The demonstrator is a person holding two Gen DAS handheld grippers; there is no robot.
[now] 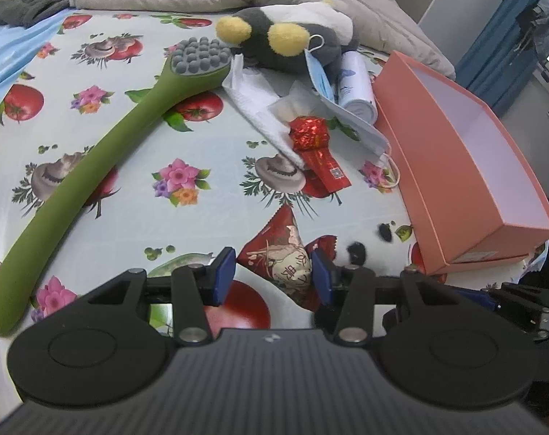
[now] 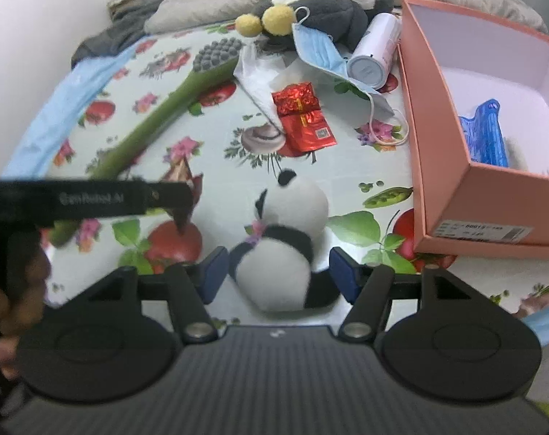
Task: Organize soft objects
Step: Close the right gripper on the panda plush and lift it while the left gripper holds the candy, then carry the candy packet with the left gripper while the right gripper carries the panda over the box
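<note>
The left gripper [image 1: 272,277] has its jaws clenched on a red snack packet [image 1: 287,253], held just above the fruit-print tablecloth [image 1: 129,188]. The right gripper [image 2: 276,275] stands released around a small panda plush [image 2: 281,246] — its blue pads sit a little apart from the toy's sides, not pressing. The pink box [image 2: 445,166] lies to the right with a crinkled blue wrapper [image 2: 486,134] already inside, so it looks like the collecting place. To do this step well, I would centre the right jaws on the panda's round belly rather than its head, close only until the plush gives slightly, then lift straight up before swinging over the box wall. The left gripper's packet should be carried clear of the right one, as the two work close together. Still waiting are the penguin plush [image 1: 292,36], the face mask [image 1: 332,90] and the foil candy [image 1: 309,132]; the green massage brush [image 1: 104,152] and white bottle [image 1: 356,87] seem no soft things.
</note>
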